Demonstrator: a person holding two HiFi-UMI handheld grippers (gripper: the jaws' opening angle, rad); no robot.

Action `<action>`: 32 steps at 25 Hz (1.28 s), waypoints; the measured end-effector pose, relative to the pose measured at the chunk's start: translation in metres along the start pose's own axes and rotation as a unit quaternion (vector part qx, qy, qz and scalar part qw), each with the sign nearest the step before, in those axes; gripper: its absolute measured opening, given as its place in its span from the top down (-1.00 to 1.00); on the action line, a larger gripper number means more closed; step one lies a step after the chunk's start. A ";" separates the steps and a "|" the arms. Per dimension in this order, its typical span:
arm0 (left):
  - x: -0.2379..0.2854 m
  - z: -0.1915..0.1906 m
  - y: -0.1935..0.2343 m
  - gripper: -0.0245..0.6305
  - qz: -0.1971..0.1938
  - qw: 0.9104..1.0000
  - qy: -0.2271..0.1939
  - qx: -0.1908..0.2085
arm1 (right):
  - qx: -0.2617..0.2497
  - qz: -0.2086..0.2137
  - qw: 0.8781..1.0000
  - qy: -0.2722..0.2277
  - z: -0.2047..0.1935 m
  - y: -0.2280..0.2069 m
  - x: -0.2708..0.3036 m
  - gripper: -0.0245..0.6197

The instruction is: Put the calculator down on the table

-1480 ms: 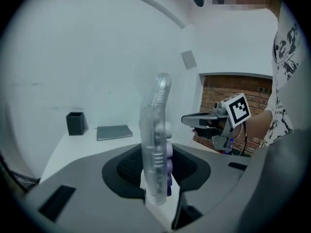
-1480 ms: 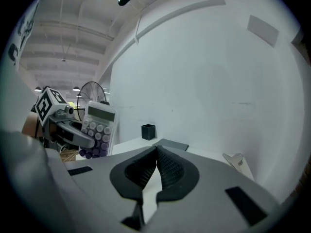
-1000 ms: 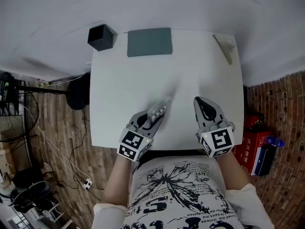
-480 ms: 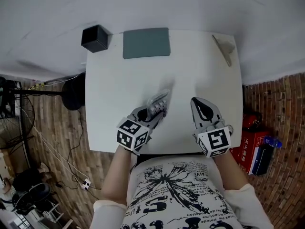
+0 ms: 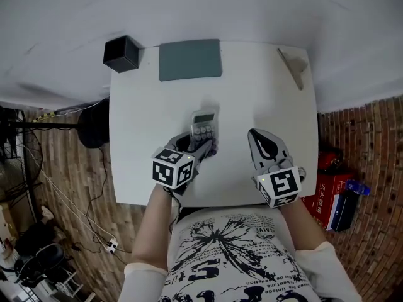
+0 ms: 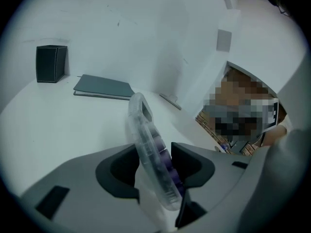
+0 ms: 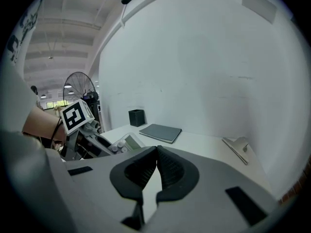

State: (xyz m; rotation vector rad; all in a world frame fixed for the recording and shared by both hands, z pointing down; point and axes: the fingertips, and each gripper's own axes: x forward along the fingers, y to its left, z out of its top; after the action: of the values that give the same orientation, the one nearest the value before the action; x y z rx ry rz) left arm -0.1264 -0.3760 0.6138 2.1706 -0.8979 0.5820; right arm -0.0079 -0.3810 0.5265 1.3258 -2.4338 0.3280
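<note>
On the white table (image 5: pixel 264 93), toward its near edge, the calculator (image 5: pixel 203 128) was seen lying keys up, with its near end between the jaws of the left gripper (image 5: pixel 200 148). Those jaws were opening: one pad stood clear of the case and the other lay close against the keys. The right gripper (image 5: pixel 259 137) was held just beside it, jaws pressed together on nothing. If the left gripper were drawn back before both pads were clear, the calculator could probably be dragged toward the edge or tipped over, since a pad might catch on the raised keys. One calculator, one black box (image 5: pixel 121 53), one grey notebook (image 5: pixel 189 60), one metal clip (image 5: pixel 293 63) and two grippers were counted.
</note>
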 end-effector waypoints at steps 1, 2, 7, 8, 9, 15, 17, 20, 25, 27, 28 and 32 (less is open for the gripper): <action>0.001 0.000 0.001 0.26 0.000 1.000 0.001 -0.002 | 0.000 0.000 1.000 0.001 0.000 0.000 0.001 0.88; 0.003 0.000 0.003 0.25 0.001 1.000 0.003 -0.005 | 0.000 -0.001 1.000 0.003 -0.001 0.000 0.002 0.88; 0.005 -0.005 0.008 0.19 0.004 1.000 0.010 -0.022 | -0.001 -0.008 1.000 0.004 -0.002 0.000 0.000 0.88; 0.005 -0.006 0.010 0.19 0.006 1.000 0.010 -0.025 | 0.000 -0.009 1.000 0.004 -0.002 0.000 -0.001 0.88; 0.005 -0.008 0.012 0.18 0.007 1.000 0.011 -0.029 | 0.001 -0.009 1.000 0.005 -0.002 -0.001 0.000 0.88; 0.001 -0.008 0.030 0.13 0.033 0.998 -0.002 -0.044 | -0.002 -0.013 1.000 0.006 0.000 0.001 0.003 0.88; -0.004 -0.003 0.034 0.13 0.045 0.998 -0.017 -0.035 | -0.002 -0.015 1.000 0.007 0.001 0.002 0.002 0.88; -0.015 0.007 0.030 0.13 0.040 0.998 -0.042 -0.025 | -0.002 -0.023 1.000 0.004 0.004 0.003 -0.002 0.88; -0.047 0.029 0.020 0.14 0.058 0.995 -0.069 0.041 | -0.005 -0.039 0.999 -0.010 0.018 0.013 -0.014 0.88; -0.063 0.039 0.015 0.20 0.059 0.993 -0.086 0.051 | -0.007 -0.045 0.999 -0.017 0.026 0.019 -0.022 0.88; -0.073 0.044 0.012 0.25 0.060 0.992 -0.096 0.054 | -0.008 -0.048 0.999 -0.021 0.030 0.021 -0.026 0.88; -0.117 0.066 -0.002 0.43 0.074 0.983 -0.139 0.091 | -0.014 -0.063 0.997 -0.045 0.052 0.033 -0.044 0.88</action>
State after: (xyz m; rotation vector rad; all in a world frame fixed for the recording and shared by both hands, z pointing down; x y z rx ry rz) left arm -0.1933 -0.3748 0.4977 2.4054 -1.2038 0.4521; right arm -0.0234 -0.3485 0.4600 1.5027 -2.4026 0.2049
